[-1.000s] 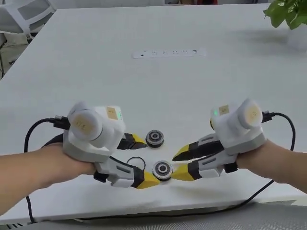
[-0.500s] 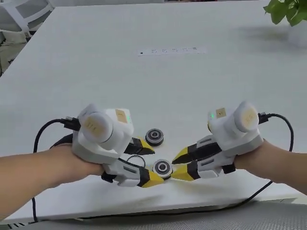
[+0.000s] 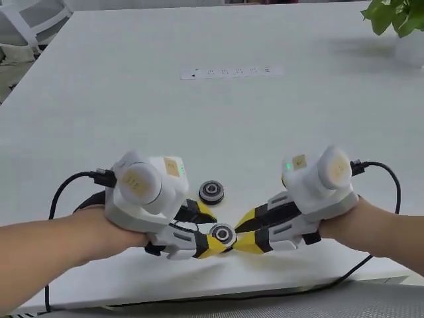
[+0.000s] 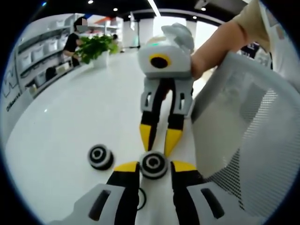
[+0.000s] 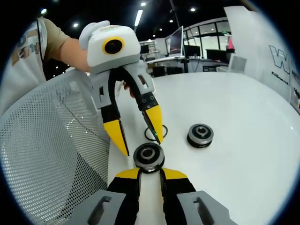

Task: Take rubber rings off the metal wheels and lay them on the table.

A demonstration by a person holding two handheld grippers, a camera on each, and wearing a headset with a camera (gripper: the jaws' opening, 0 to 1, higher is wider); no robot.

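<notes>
A metal wheel with its black rubber ring [image 3: 222, 234] lies near the table's front edge. My left gripper [image 3: 208, 230] has one yellow tip on each side of it and looks shut on it [image 4: 153, 164]. My right gripper [image 3: 240, 231] faces it from the right. Its tips are a narrow gap apart, with nothing between them, right against the wheel's edge [image 5: 149, 157]. A second wheel [image 3: 212, 191] with its ring on lies just behind [image 4: 100, 156] [image 5: 200, 135]. One loose black ring [image 5: 152, 134] lies on the table under the left gripper.
The white table [image 3: 218, 126] stretches far ahead, with a white power strip [image 3: 232, 71] at mid-table and a green plant [image 3: 394, 16] at the far right corner. Black cables trail from both grippers over the front edge. A mesh chair back [image 5: 51, 154] is close behind me.
The left gripper moved right and narrowed its jaws onto the near wheel. The right gripper edged left until its tips met the same wheel. The far wheel stayed put.
</notes>
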